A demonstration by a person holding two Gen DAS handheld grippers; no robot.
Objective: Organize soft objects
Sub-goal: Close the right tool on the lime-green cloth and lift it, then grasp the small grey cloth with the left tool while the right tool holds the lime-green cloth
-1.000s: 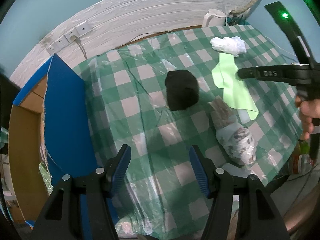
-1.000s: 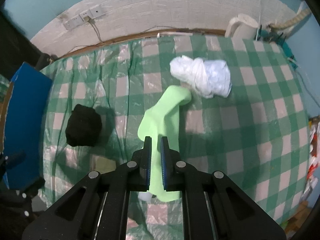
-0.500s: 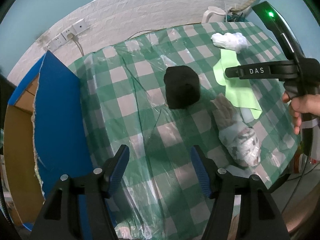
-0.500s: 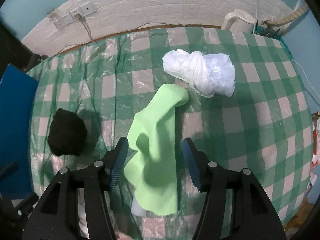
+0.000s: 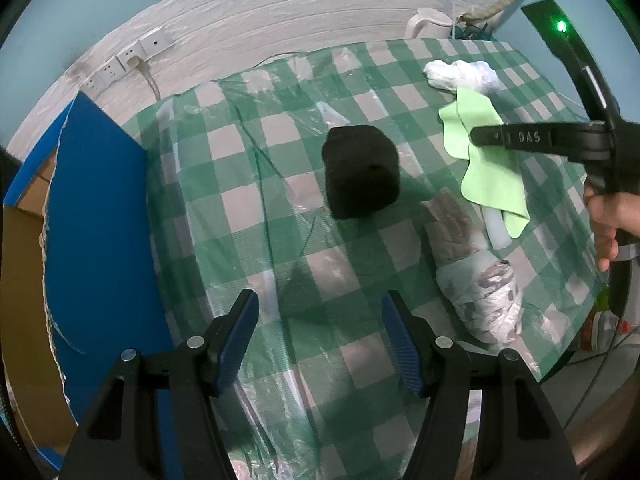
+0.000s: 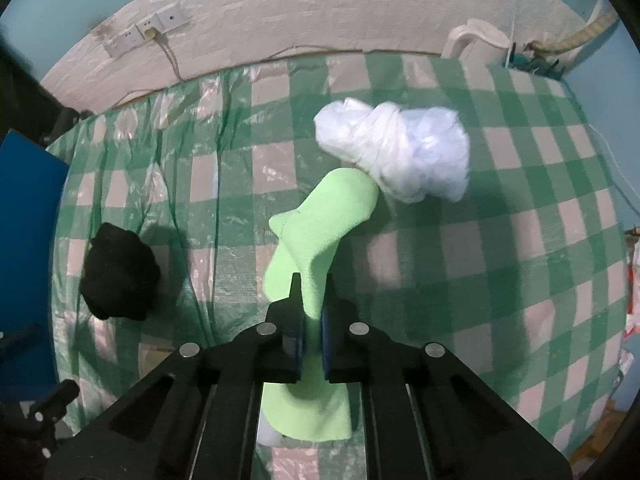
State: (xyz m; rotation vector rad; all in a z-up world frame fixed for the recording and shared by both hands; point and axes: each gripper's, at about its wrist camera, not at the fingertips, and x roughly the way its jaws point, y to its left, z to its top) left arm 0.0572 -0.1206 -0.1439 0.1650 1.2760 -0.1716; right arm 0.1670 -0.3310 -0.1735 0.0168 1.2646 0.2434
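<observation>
While the right hand-held gripper [image 6: 311,304] is clenched on the green cloth [image 6: 320,232], its 2 fingers pinch a raised fold of the cloth near the middle. The far end of the cloth touches the white bundle [image 6: 396,152], and the near end lies flat on the table [image 6: 500,248] under the gripper, partly over a pale, whitish thing whose kind I cannot tell. From the left wrist view the same gripper comes in from the right side, and the person's hand [image 5: 612,216] holds its handle.

The left hand-held gripper [image 5: 320,336] is released, with its 2 blue pads wide apart, and it hovers over the near part of the table with nothing between them. Ahead of it sits the black bundle [image 5: 362,172], well apart from the fingers and by itself on the checked cover. To the right of the black bundle lies a long wrapped bundle [image 5: 476,272] in clear plastic, just beside the near end of the green cloth.

A blue board [image 5: 96,240] stands along the left edge of the table, with brown cardboard behind it. On the wall behind the table I see a row of sockets [image 6: 144,34] with 1 cable plugged in, and a white kettle [image 6: 476,40] stands at the far right corner.
</observation>
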